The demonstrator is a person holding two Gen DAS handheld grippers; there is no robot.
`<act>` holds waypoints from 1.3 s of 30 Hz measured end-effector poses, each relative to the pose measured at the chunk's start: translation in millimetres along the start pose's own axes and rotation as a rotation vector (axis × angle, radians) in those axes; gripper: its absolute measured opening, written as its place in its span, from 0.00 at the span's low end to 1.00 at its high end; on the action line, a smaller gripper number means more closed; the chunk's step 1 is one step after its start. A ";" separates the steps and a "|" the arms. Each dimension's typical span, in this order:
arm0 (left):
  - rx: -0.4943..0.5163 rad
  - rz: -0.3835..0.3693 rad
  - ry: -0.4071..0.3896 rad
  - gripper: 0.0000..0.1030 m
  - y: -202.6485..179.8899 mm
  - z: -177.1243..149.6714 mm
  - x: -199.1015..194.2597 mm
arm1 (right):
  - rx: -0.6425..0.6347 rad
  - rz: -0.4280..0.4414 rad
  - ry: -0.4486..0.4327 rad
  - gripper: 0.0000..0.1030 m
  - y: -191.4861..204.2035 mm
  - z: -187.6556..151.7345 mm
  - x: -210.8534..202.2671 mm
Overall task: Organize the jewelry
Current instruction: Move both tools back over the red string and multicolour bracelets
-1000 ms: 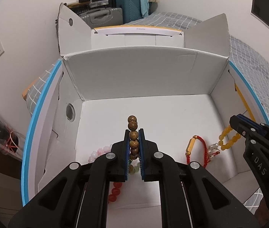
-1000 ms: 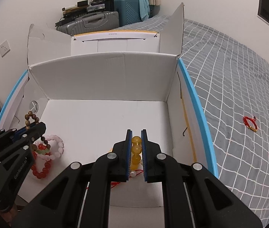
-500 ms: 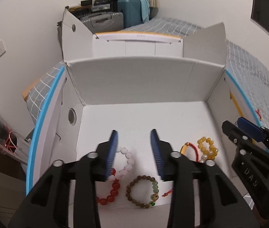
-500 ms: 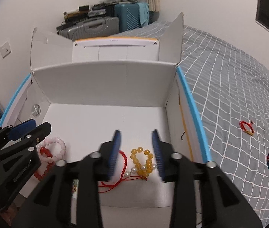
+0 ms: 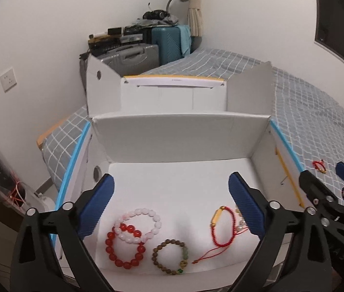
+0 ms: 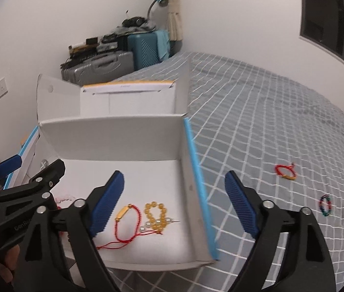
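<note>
A white cardboard box (image 5: 179,131) with blue edges lies open on the bed. On its floor lie a red bead bracelet (image 5: 123,248), a pink one (image 5: 139,223), a brown wooden one (image 5: 170,254), a red cord bracelet with a gold tube (image 5: 220,226) and a yellow bead bracelet (image 6: 156,215). My left gripper (image 5: 172,206) is wide open and empty above them. My right gripper (image 6: 174,204) is wide open and empty over the box's right wall (image 6: 196,189). On the bedspread lie a red cord bracelet (image 6: 285,171) and a multicolour bead bracelet (image 6: 325,205).
The grey checked bedspread (image 6: 269,112) stretches to the right. Suitcases (image 5: 133,56) stand against the far wall. The box's raised flaps (image 5: 99,82) stand behind it. A wall socket (image 5: 7,79) is at the left.
Both grippers opened and let go: the brown wooden bracelet and the yellow bead bracelet now lie on the box floor. Both grippers pulled back and up, the right one shifting right.
</note>
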State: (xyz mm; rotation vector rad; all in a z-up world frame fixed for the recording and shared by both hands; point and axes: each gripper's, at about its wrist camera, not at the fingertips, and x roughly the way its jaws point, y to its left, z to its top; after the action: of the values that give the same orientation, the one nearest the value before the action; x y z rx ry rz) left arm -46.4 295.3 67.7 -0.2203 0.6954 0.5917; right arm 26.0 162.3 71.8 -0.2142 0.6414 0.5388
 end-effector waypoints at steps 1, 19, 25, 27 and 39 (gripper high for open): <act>0.005 -0.002 -0.004 0.93 -3.5 0.8 -1.2 | 0.008 -0.015 -0.013 0.84 -7.1 0.3 -5.7; 0.123 -0.142 -0.056 0.94 -105.3 -2.4 -35.4 | 0.125 -0.172 -0.071 0.93 -124.7 -14.7 -62.2; 0.175 -0.208 -0.047 0.94 -153.0 -8.7 -38.6 | 0.178 -0.231 -0.067 0.93 -174.5 -29.0 -73.6; 0.189 -0.231 -0.047 0.94 -169.4 -11.1 -40.4 | 0.192 -0.248 -0.064 0.93 -189.6 -33.4 -76.5; 0.273 -0.314 -0.014 0.94 -260.7 -24.8 -13.5 | 0.267 -0.335 -0.033 0.93 -271.6 -60.6 -70.0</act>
State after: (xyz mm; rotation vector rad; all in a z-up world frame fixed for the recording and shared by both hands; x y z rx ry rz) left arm 83.0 67.5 57.5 -0.0679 0.7030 0.1945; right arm 94.4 -116.2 74.7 -0.0584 0.6223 0.1319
